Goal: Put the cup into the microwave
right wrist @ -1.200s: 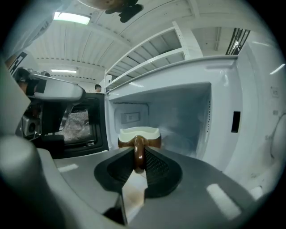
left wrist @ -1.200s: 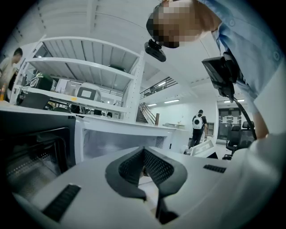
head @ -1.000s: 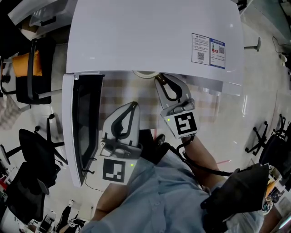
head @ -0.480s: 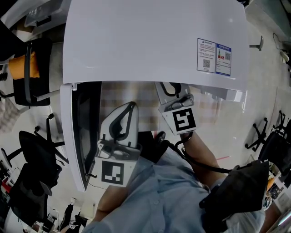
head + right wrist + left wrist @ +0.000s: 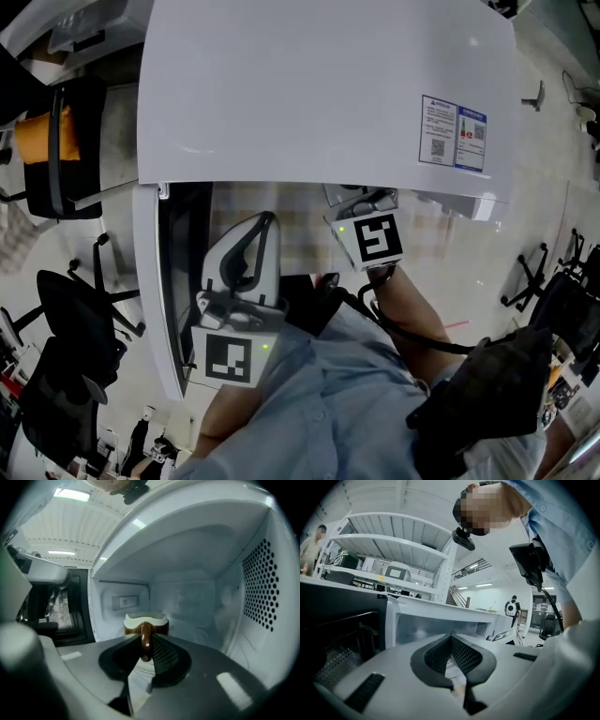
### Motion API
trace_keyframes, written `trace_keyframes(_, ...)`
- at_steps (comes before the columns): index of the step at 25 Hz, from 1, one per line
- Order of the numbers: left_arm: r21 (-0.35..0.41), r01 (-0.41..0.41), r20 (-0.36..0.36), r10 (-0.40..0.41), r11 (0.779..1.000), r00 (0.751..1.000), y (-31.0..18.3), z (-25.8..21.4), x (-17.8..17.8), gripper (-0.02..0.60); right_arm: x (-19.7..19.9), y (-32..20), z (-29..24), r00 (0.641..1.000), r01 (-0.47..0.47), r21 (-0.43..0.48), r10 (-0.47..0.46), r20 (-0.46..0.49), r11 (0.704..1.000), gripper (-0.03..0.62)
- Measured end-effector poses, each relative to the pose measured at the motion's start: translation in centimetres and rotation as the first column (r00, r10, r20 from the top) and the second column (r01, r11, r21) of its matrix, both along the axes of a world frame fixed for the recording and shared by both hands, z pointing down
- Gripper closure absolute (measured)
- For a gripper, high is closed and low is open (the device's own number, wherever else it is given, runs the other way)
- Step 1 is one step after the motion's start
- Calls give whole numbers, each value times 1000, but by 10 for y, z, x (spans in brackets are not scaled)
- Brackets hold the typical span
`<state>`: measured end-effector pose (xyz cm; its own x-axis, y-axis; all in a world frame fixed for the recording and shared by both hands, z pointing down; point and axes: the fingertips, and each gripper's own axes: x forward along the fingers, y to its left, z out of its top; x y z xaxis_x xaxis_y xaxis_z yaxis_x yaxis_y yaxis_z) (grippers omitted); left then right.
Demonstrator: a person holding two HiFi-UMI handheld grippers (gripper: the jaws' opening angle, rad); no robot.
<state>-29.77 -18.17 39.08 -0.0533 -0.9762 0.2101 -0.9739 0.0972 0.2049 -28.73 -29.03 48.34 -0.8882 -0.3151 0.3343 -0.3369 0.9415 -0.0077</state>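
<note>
The white microwave point(image 5: 319, 94) stands with its door point(image 5: 173, 272) swung open to the left. My right gripper point(image 5: 146, 639) reaches into the cavity, shut on the brown handle of a brown cup point(image 5: 145, 622) with a cream rim. The cup hangs upright over the cavity floor, left of middle. In the head view only this gripper's marker cube point(image 5: 368, 239) shows below the roof edge; cup and jaws are hidden. My left gripper point(image 5: 267, 222) is outside the opening beside the door, jaws together with nothing between them, and points at the cavity front point(image 5: 440, 623).
The cavity's right wall point(image 5: 262, 588) is perforated and close to the right gripper. Office chairs point(image 5: 56, 141) stand to the left of the microwave. A label point(image 5: 455, 131) is stuck on the microwave's top. White shelving point(image 5: 393, 531) rises behind.
My right gripper has gone deeper into the microwave with the cup; its jaws and the cup's rim, seen earlier at the opening, are now under the roof. The left gripper has crept forward slightly.
</note>
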Motion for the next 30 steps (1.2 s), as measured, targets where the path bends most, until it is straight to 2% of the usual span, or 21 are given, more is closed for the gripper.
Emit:
trace_keyframes(11, 12, -2, 15, 2, 1000, 1000, 8, -5, -4, 577, -7, -2, 11, 999, -39, -3, 39, -15, 999, 527)
trace_keyframes(15, 22, -8, 24, 7, 1000, 1000, 15, -9, 7, 577, -2, 5, 9, 999, -30, 3, 30, -11, 1000, 467)
trace_keyframes(23, 52, -36, 61, 33, 998, 998, 34, -33, 51, 577, 39, 38, -14, 1000, -4, 4, 4, -5, 1000, 479)
trace_keyframes(30, 91, -63, 119, 52, 994, 992, 58, -71, 95, 577, 77, 92, -74, 997, 50, -23, -49, 63, 998, 531)
